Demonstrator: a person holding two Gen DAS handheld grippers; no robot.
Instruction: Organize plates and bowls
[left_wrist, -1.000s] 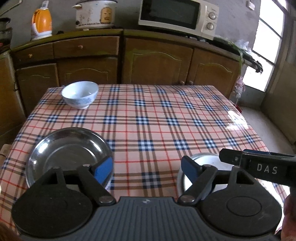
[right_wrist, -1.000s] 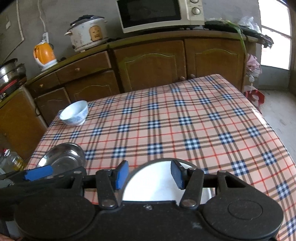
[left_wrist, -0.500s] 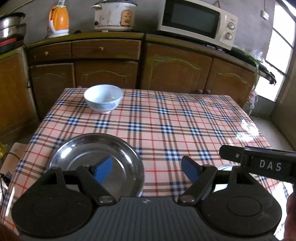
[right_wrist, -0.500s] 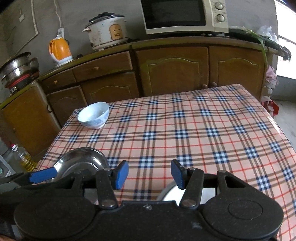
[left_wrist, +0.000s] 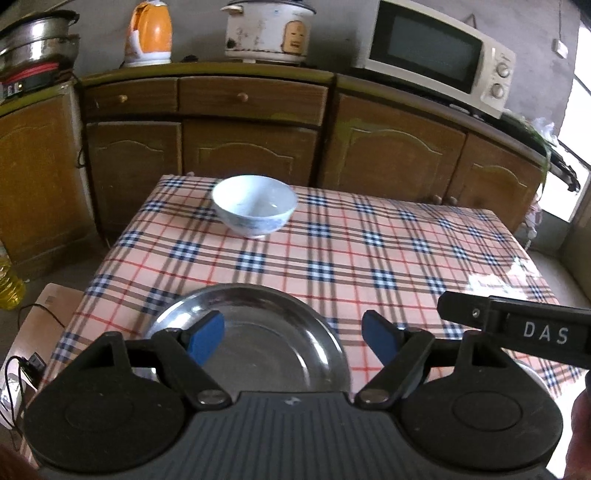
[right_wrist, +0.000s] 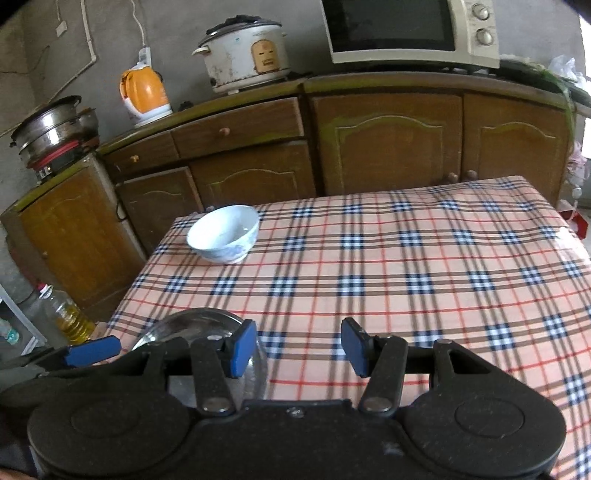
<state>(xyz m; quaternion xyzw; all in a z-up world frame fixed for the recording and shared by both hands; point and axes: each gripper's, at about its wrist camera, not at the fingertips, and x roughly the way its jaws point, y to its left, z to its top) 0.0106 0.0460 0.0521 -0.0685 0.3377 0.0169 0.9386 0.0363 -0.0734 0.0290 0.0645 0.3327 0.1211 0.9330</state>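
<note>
Two dishes show on the checked tablecloth (left_wrist: 369, 243): a white bowl (left_wrist: 255, 209) with a faint blue pattern, and a shallow steel plate (left_wrist: 258, 332).

Taking the steel plate as the landmark, the bowl stands upright well beyond it, toward the far edge of the cloth on the side of the wooden cabinets (left_wrist: 251, 125), and the two are apart with bare cloth between them.

The left tongs (left_wrist: 293, 336) hang directly over the plate's near half with their blue pads spread wide; the left-side pad (left_wrist: 205, 336) shows over the plate's left part and the other pad (left_wrist: 378, 339) just past its right rim. Nothing is pinched between them, and I cannot tell whether either pad touches the metal.

From the right wrist view, the right tongs (right_wrist: 299, 345) sit just to the right of the plate (right_wrist: 192, 323), also spread and empty. Their left-side pad (right_wrist: 242, 347) overlaps the plate's right edge in the picture, while the gap between the pads shows only checked cloth. The bowl (right_wrist: 223, 233) lies far ahead and to the left of these tongs.

One tip of the left tongs pokes in at the left of that view, beside the plate.
</note>
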